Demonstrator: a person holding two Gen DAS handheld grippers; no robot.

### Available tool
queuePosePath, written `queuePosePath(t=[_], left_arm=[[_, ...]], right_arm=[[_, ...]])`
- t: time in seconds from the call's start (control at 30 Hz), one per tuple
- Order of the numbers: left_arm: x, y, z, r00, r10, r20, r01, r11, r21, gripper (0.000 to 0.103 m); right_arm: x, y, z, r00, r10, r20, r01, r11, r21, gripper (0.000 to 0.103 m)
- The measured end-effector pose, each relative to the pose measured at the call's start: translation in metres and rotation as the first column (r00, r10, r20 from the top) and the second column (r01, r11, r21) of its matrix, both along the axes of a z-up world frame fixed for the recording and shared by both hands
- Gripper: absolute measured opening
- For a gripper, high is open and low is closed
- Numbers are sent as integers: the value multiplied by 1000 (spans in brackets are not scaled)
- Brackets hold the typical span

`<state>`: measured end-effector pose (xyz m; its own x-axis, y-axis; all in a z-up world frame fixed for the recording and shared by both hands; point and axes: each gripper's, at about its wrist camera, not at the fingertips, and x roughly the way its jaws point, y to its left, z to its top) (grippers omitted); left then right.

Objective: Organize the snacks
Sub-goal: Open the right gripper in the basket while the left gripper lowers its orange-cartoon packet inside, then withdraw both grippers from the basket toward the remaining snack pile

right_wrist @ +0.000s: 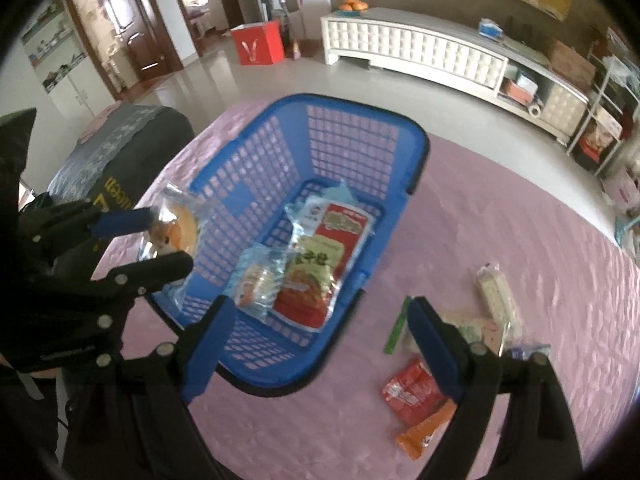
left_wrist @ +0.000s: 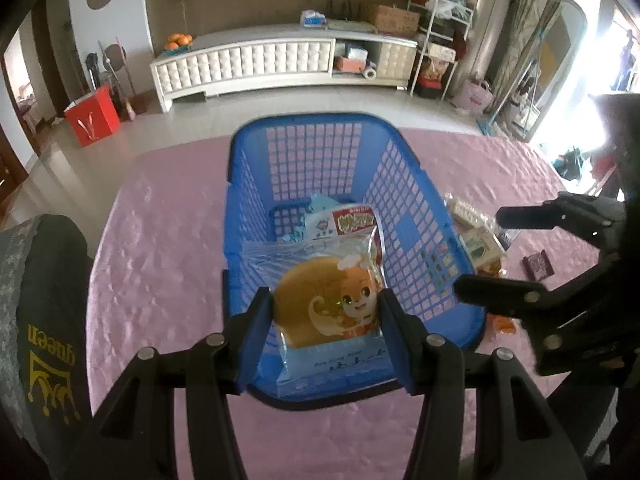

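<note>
A blue plastic basket [left_wrist: 416,208] stands on a pink tablecloth; it also shows in the right wrist view [right_wrist: 256,168]. My left gripper [left_wrist: 326,336] is shut on a clear-wrapped round bread with a cartoon fox [left_wrist: 320,304], held over the basket's near end; the same bread shows in the right wrist view [right_wrist: 176,232]. In the basket lie a red snack pack [right_wrist: 320,276], a small wrapped cake [right_wrist: 256,284] and a white-and-blue packet [right_wrist: 312,212]. My right gripper [right_wrist: 320,344] is open and empty, above the basket's near right corner.
Loose snacks lie on the cloth right of the basket: a red pack [right_wrist: 412,392], an orange bar [right_wrist: 424,432], a green stick [right_wrist: 396,324], a long cracker pack [right_wrist: 496,292]. A dark chair back [left_wrist: 36,312] stands at the table's left. The table edge [left_wrist: 180,144] lies beyond the basket.
</note>
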<state>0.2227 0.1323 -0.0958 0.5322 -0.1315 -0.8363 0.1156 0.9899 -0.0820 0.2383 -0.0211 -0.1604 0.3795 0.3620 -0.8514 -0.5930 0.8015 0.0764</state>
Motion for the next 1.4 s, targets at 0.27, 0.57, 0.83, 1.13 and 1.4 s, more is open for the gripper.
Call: queuePosePath(t=[0.27, 0.57, 0.83, 1.13, 1.4], left_arm=[[9, -4, -26, 998, 0, -59, 2, 999, 35, 52], [-1, 7, -18, 999, 42, -35, -42, 999, 17, 60], [-19, 5, 8, 999, 37, 33, -37, 999, 11, 60], [-31, -14, 36, 991, 37, 126, -34, 999, -22, 60], [-33, -59, 44, 986, -47, 158, 42, 999, 34, 73]], right_arm=[[1, -8, -5, 1000, -27, 14, 27, 1000, 3, 90], [-7, -5, -6, 1000, -20, 13, 20, 1000, 5, 90], [-26, -9, 8, 999, -15, 38, 13, 999, 34, 90], [-44, -31, 34, 994, -42, 102, 36, 997, 67, 90], [-49, -72, 46, 985, -106, 133, 93, 991, 98, 90]])
